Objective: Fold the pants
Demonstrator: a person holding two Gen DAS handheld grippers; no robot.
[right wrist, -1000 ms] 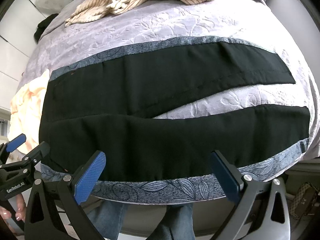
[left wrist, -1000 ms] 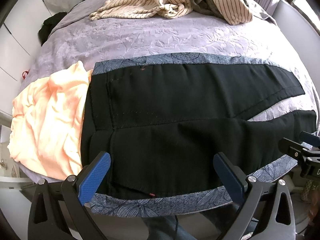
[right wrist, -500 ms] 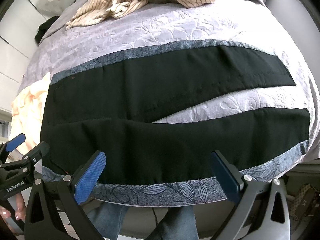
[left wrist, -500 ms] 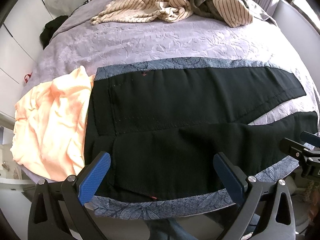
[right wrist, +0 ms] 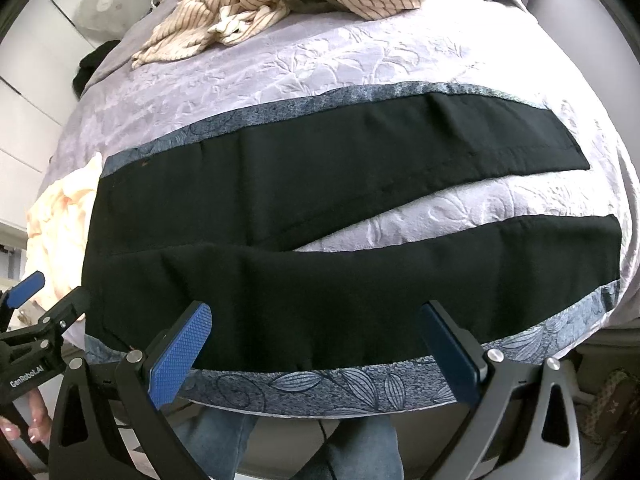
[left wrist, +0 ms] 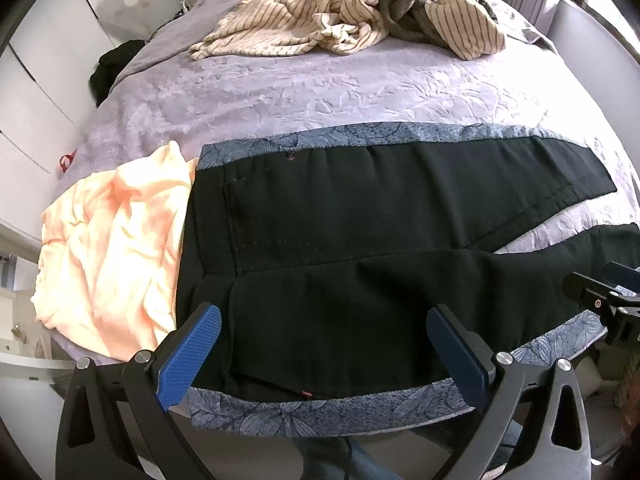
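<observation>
Black pants with blue-grey leaf-print side panels lie flat across the near part of the bed, waist to the left, both legs spread apart to the right. My left gripper hovers open above the near edge by the waist and hip. My right gripper hovers open above the near leg's printed side panel. Nothing is between either pair of blue-padded fingers. The right gripper's tip shows at the far right of the left wrist view, and the left gripper's tip at the far left of the right wrist view.
A peach garment lies crumpled left of the waist. Striped clothes are heaped at the far end of the lilac bedspread. White cabinets and a fan stand to the left. A person's jeans-clad legs are at the bed's edge.
Both cameras have pulled back and tilted up slightly, so the pants sit lower in view and more of the bed shows. The pants have not moved; both grippers stay open.
</observation>
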